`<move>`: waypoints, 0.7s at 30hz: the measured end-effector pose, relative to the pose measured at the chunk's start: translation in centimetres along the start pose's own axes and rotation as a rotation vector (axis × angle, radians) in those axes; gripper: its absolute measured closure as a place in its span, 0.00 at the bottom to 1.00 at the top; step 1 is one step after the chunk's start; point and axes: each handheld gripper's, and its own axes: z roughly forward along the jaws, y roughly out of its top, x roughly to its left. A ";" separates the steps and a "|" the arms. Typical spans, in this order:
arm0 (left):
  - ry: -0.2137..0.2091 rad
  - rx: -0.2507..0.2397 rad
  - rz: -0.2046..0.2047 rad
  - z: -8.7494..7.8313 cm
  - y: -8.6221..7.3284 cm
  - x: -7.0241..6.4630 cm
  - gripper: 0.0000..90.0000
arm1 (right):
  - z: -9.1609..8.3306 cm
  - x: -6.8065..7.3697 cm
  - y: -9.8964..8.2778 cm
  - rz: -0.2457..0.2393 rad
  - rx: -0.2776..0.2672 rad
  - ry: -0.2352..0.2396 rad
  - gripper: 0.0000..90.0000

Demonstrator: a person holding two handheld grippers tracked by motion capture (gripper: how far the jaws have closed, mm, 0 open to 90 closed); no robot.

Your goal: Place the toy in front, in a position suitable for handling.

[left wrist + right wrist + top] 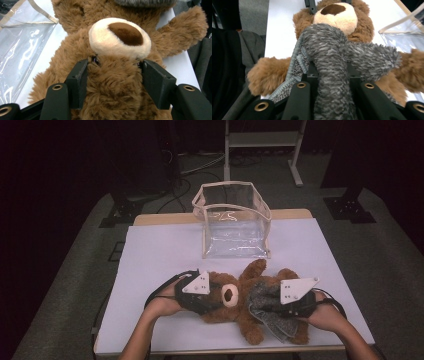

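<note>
Two grippers, one fluffy brown teddy bear [235, 302]; I have it lying on its back low in the high view's centre, long axis across the frame, head toward my left gripper [200, 295], body toward my right gripper [290, 302]; left jaws sit half open, pressed on the head behind the cream muzzle [120, 37]; right jaws are clamped on a bunched fold of the grey knitted garment [332, 65] over the torso; one clear plastic bag with beige trim [232, 222] stands open beyond, upper centre, apart from the bear.
</note>
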 end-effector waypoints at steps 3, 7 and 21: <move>-0.003 0.002 -0.005 0.0 0.0 0.0 0.44 | 0.4 0.2 0.7 -0.010 0.006 -0.007 0.80; -0.006 -0.003 -0.003 0.0 -0.1 0.1 0.44 | 2.5 0.6 1.8 -0.016 -0.028 0.015 0.80; 0.020 0.006 -0.011 -0.2 0.0 0.4 0.44 | 1.6 1.0 1.3 0.017 -0.015 0.044 0.80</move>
